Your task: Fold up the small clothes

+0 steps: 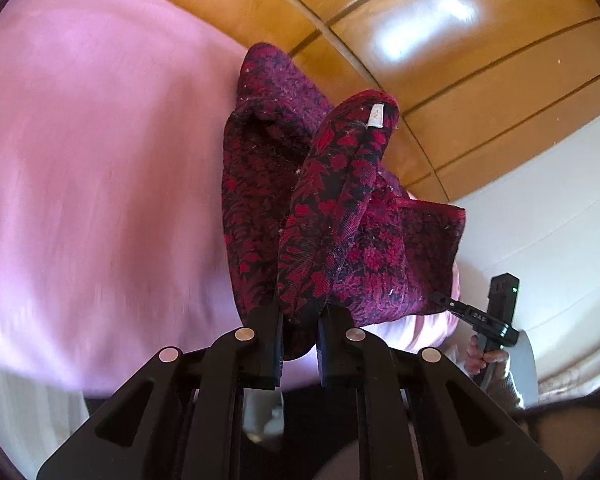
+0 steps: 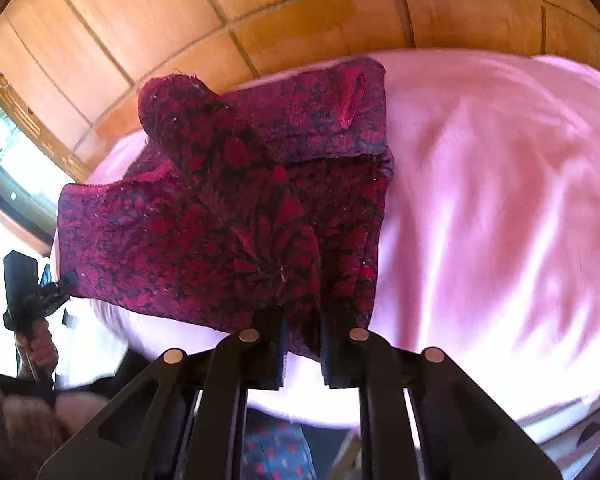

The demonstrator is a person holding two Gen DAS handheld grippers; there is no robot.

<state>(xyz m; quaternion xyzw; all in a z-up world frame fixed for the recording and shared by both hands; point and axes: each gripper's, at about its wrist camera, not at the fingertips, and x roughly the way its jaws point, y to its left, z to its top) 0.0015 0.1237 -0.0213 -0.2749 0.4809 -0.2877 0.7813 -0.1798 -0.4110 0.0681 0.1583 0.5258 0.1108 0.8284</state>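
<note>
- Black two-finger left gripper (image 1: 300,320) is nearest to its camera, and its jaws are closed on a bunched fold of the dark red and black flower-patterned knitted garment (image 1: 332,216).
- In the right wrist view, the black right gripper (image 2: 303,332) is also clamped on the near edge of this garment, where the cloth gathers into radiating creases between the jaws.
- Each gripper also shows small at the side of the other view, at an outer corner of the cloth: the right one with the hand (image 1: 485,356) that holds it, the left one with its own hand (image 2: 40,344).
- The garment lies partly on the pink bed sheet (image 1: 92,168), near the edge of the bed, and partly it is lifted, with one flap standing up; a small white label (image 1: 376,115) is on the top of this flap.
- My judgement: the cloth is soft, light and limp, so it will sag and wrinkle wherever it is not supported. It looks fuzzy, not slippery, and not fragile.
- The best place to take hold is, I think, at the hem or at the corners, one gripper at each side, so the fold line stays straight.
- Behind the bed stands a glossy orange-brown wooden panelled wall (image 2: 260,12).
</note>
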